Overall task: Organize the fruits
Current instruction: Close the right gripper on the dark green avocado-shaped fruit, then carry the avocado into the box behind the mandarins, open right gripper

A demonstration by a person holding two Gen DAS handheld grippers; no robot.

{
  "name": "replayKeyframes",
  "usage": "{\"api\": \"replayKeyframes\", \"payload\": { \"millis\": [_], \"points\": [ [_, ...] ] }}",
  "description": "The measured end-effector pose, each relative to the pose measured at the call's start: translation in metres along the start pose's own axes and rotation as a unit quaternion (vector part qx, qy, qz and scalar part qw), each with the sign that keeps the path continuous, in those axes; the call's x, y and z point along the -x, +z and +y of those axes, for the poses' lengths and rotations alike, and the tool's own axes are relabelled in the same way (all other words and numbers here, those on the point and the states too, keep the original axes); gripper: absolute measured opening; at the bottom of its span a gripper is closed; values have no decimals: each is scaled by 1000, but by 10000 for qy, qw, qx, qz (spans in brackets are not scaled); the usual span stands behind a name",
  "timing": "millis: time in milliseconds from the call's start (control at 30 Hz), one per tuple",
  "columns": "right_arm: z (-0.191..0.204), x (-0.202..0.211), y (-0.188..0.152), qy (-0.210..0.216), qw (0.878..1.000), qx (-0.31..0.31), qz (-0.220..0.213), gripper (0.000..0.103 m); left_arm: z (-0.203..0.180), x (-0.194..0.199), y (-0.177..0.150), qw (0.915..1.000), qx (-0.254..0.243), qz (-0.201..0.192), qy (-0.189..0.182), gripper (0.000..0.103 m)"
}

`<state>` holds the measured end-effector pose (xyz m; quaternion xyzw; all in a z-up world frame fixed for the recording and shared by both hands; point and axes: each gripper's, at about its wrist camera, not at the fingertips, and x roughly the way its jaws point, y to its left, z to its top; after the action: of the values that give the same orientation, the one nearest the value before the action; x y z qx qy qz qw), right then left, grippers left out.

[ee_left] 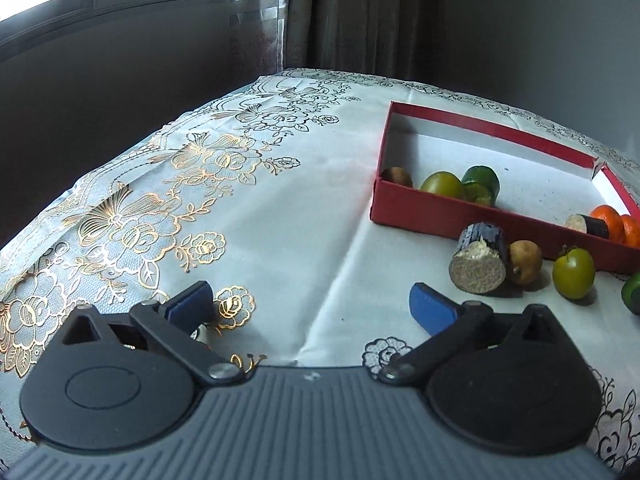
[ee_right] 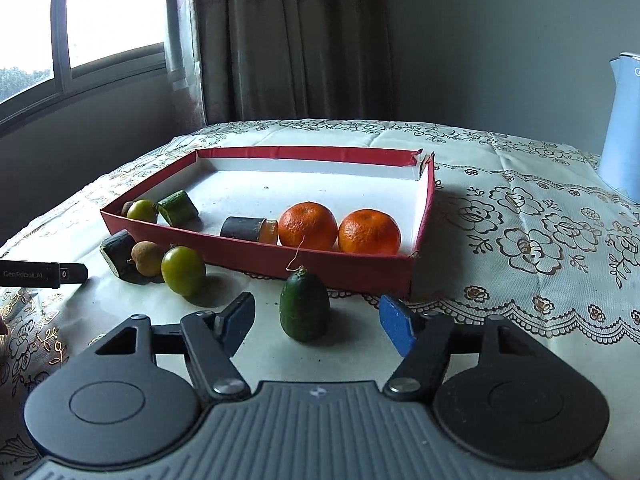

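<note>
Cucumber piece (ee_right: 305, 306) stands between red box (ee_right: 256, 261) and right gripper (ee_right: 318, 322).

On the desk (ee_right: 500, 320) a box (ee_right: 256, 258) holds two oranges (ee_right: 308, 225) at its right end and smaller fruits at its left. Before the box lie three fruits (ee_right: 148, 262) at left and a cucumber piece (ee_right: 305, 306) in the middle.
</note>
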<state>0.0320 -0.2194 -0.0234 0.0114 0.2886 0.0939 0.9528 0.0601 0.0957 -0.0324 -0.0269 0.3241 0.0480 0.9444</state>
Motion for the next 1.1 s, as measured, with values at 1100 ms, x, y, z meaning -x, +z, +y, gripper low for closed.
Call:
{"api": "replayKeyframes", "payload": {
  "millis": [1100],
  "points": [
    [6, -10, 8, 74, 9999, -26, 120, 29, 0, 0, 0, 10000, -10, 3, 8, 103]
  ]
}}
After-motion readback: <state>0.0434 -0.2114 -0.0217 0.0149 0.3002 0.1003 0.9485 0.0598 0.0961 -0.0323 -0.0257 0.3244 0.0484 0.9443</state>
